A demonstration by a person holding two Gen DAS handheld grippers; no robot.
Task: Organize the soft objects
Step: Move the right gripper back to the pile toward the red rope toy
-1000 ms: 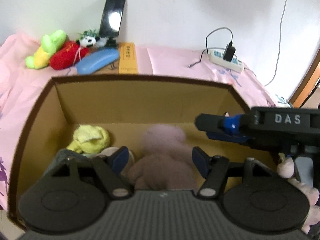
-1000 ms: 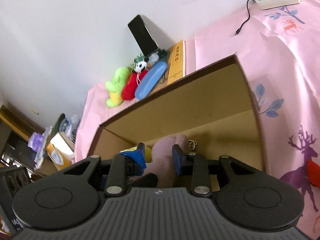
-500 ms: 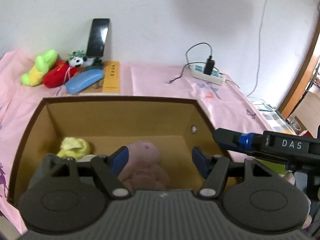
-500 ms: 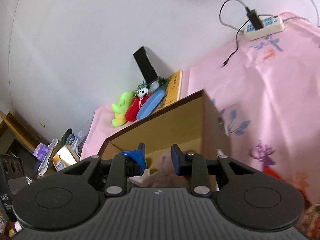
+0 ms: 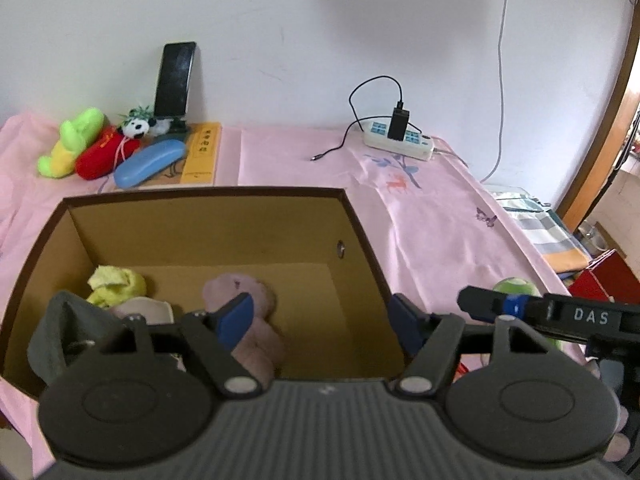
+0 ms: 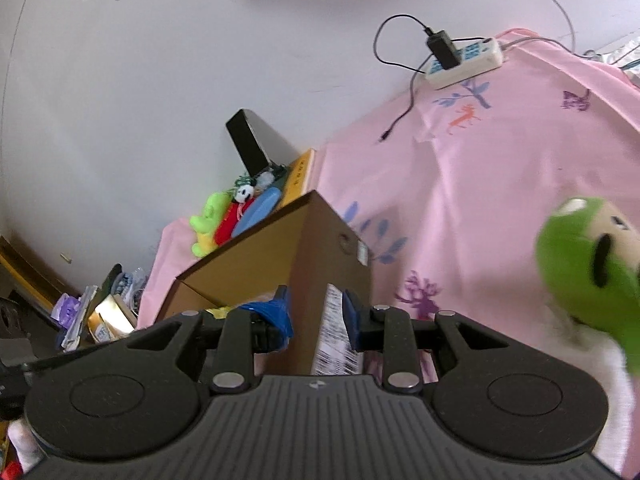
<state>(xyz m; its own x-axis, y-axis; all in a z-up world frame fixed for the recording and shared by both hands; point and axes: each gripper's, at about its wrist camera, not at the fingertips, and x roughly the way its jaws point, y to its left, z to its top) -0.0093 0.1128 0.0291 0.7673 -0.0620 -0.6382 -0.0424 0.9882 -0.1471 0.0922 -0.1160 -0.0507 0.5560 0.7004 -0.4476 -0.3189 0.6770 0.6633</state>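
A: Pink sheet (image 5: 432, 216) w/ deer print covers the whole table, white wall behind. Where's the stuff?

B: Cardboard box (image 5: 360, 240) sits mid-table. Inside: mauve plush (image 5: 244, 300) on the floor, yellow-green soft thing (image 5: 116, 282) in the left corner, something grey (image 5: 56, 332) and pale nearer the cam. Outside, a green frog plush (image 6: 592, 264) lies on the sheet to the right of the box, blurry in the right wrist view.

A: Claws?

B: Left claw (image 5: 320, 320) is spread wide, nothing in it, above the box's near edge. Right claw (image 6: 316, 314) is parted too, nothing gripped; the box's labelled end shows in its gap, can't tell if it touches.

A: Frog next, prob?

B: My guess, yes. Looks light, squashy, fuzzy, so it won't slip but will deform. I'd pinch the bulky head or body, not a limb, else it dangles and swings. No breakage risk, can drop it into the free right half of the box.

A: The far bunch?

B: Lime-yellow plush (image 5: 72, 144), red plush (image 5: 102, 156), small panda (image 5: 138, 128) by a blue case (image 5: 150, 162), near the wall
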